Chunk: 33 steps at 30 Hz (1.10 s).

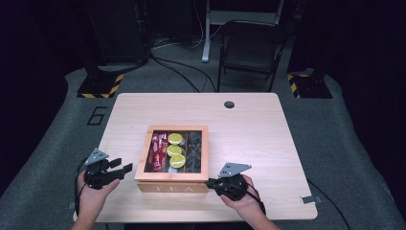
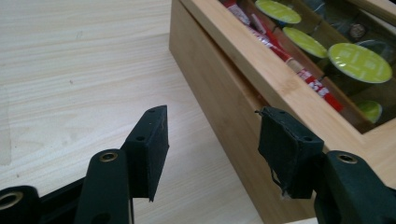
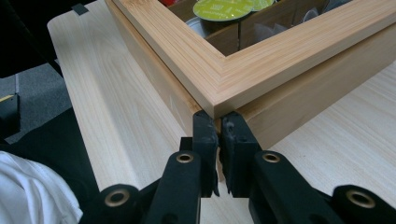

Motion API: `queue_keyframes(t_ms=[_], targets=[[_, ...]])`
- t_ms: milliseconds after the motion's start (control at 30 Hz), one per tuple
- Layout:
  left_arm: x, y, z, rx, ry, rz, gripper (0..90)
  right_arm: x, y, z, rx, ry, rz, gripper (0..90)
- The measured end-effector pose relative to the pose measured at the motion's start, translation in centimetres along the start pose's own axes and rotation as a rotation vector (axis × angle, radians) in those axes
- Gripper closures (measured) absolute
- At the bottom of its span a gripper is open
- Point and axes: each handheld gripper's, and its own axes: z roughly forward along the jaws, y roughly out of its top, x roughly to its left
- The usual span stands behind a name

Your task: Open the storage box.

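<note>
Pale bamboo, finely striped along the grain, makes up the tea box (image 1: 172, 184) sitting near the middle of the light wooden table (image 1: 249, 129), and its flat lid is framing a glass pane. Under the glass, red foil sachets (image 1: 158, 151) are lying in the left compartment, round lime-green capsules (image 1: 176, 150) are lining the middle one, and something dark is filling the right one (too dim to make out). The word TEA is showing on the front wall.

The left gripper (image 1: 119, 168) is hanging just beside the box's left wall, its matte black jaws spread wide with bare tabletop between them; in its own view the rubbery pads (image 2: 148, 149) are looking rough at the edges. The right gripper (image 1: 210, 182) is sitting at the box's front right corner (image 3: 215, 108), its jaws pressed nearly together right below the mitred corner of the lid, seemingly pinching that corner's edge. A folding chair (image 1: 249, 45) is standing beyond the table.
</note>
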Motion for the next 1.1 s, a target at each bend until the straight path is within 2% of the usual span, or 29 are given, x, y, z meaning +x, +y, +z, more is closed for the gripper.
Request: queue_keyframes(t_ms=[33,67,167,233,333,467,533,867,933,1033,1100], targets=[[0.0,0.0,0.0,0.0,0.0,0.0,42.7,0.1,0.0,0.0,-0.007,-0.004,0.01,84.0],[-0.2,0.4,-0.6,0.001,-0.02,0.002,42.8,0.0,0.1,0.0,-0.008,-0.005,0.009,83.9],[-0.6,0.8,-1.2,-0.019,-0.025,0.008,42.5,0.0,0.2,0.0,-0.003,-0.001,0.002,83.5],[-1.3,1.5,-2.0,-0.05,-0.051,0.008,41.7,-0.1,0.3,0.1,-0.008,0.002,0.001,83.4],[-2.0,2.2,-2.6,-0.067,-0.077,0.01,40.1,0.0,0.4,0.1,-0.009,0.004,0.016,83.4],[-2.6,2.7,-2.8,-0.056,-0.079,0.023,38.6,-0.1,0.6,0.3,-0.007,0.011,0.026,83.3],[-3.0,2.4,-2.9,-0.045,-0.081,0.03,38.1,-0.2,0.7,0.3,-0.006,0.017,0.012,83.3],[-4.3,-0.5,-2.4,0.016,-0.106,0.063,39.7,-0.2,0.9,0.3,-0.002,0.017,0.011,83.3],[-4.6,-0.9,-2.1,0.017,-0.108,0.074,41.5,-0.1,1.0,0.3,-0.004,0.015,0.016,83.3],[-5.0,-1.3,-1.6,0.042,-0.118,0.1,44.4,-0.2,1.1,0.2,-0.012,0.021,0.012,83.2],[-5.3,-1.4,-1.4,0.06,-0.124,0.125,45.0,-0.1,1.1,0.2,-0.018,0.016,0.028,83.2]])
